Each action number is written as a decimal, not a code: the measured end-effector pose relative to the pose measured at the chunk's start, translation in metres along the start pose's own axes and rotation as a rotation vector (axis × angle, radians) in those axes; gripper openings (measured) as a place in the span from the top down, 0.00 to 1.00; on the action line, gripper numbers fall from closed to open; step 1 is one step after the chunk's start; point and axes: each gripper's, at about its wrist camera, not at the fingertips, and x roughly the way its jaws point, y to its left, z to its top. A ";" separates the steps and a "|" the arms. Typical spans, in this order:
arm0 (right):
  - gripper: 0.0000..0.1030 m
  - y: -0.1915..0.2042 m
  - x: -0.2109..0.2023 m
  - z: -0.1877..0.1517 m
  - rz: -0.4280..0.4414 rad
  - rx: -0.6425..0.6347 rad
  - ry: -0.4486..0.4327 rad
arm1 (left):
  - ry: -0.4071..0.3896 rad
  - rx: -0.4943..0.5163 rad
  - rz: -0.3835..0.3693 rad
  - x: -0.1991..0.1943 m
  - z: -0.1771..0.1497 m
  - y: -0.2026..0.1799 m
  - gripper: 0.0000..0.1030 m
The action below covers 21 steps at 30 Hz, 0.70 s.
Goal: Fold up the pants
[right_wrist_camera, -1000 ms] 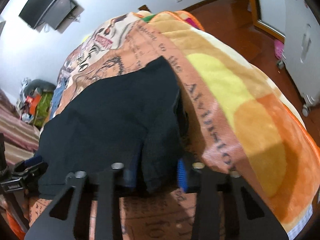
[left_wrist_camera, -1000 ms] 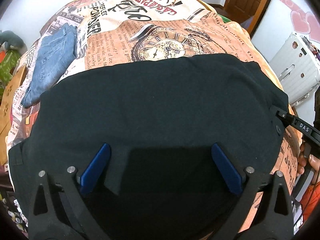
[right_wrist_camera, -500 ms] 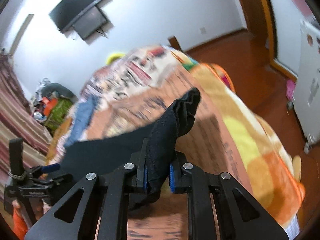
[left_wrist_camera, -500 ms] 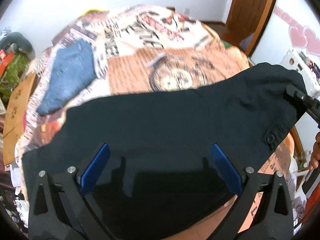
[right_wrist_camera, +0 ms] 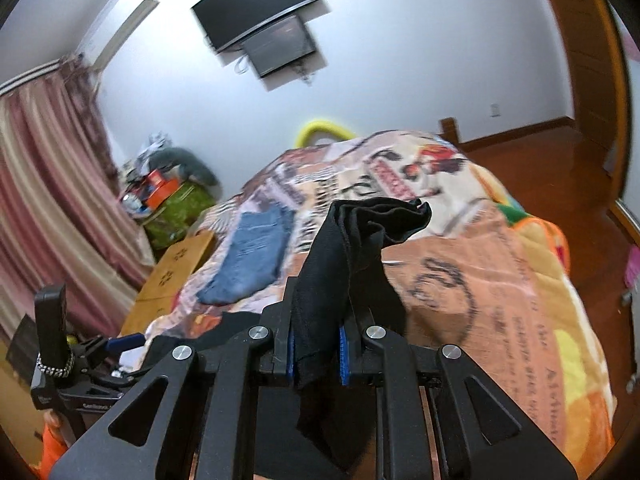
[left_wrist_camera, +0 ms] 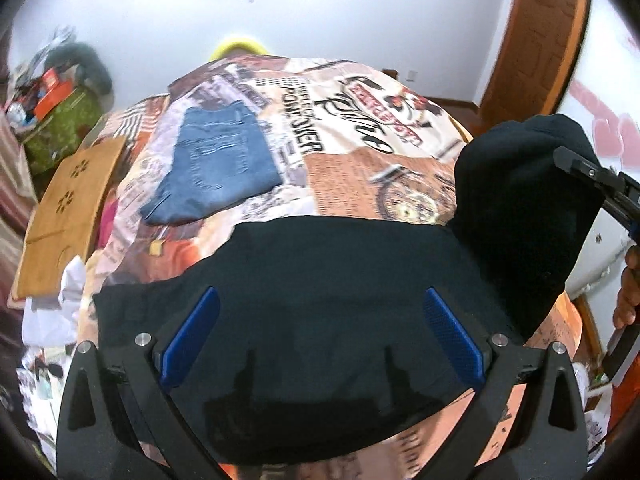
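A bunched edge of the black pants [right_wrist_camera: 344, 264] is clamped in the right hand-held gripper [right_wrist_camera: 316, 354]; the left hand-held gripper [left_wrist_camera: 320, 336] is splayed, ungripping, above them. Bare bed [left_wrist_camera: 360, 128] lies at twelve o'clock ("POWER" legible).

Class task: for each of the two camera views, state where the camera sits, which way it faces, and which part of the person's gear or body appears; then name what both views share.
Left wrist: sits on the left gripper, facing down over black pants; open jaws, a hand.
Right wrist: sits on the right gripper, facing across the bed; jaws clamp pants.
Shared: pants, folded jeans, wall TV.
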 end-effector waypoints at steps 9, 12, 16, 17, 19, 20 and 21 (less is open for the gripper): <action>0.87 0.059 0.050 -0.013 0.112 -0.074 0.110 | -0.013 -0.109 0.028 -0.012 -0.019 0.054 0.00; 0.87 0.077 0.070 -0.030 0.146 -0.082 0.175 | -0.009 -0.131 0.045 -0.013 -0.027 0.067 0.00; 0.87 0.097 0.095 -0.059 0.158 -0.103 0.285 | 0.005 -0.170 0.067 -0.011 -0.035 0.084 0.00; 0.87 0.101 0.101 -0.067 0.161 -0.112 0.312 | 0.010 -0.183 0.066 -0.010 -0.037 0.087 0.00; 0.87 0.108 0.112 -0.083 0.161 -0.136 0.372 | 0.022 -0.210 0.063 -0.008 -0.040 0.093 0.00; 0.86 0.110 0.118 -0.091 0.155 -0.151 0.404 | 0.027 -0.217 0.063 -0.007 -0.042 0.096 0.00; 0.84 0.111 0.120 -0.096 0.147 -0.161 0.426 | 0.032 -0.223 0.066 -0.006 -0.043 0.097 0.00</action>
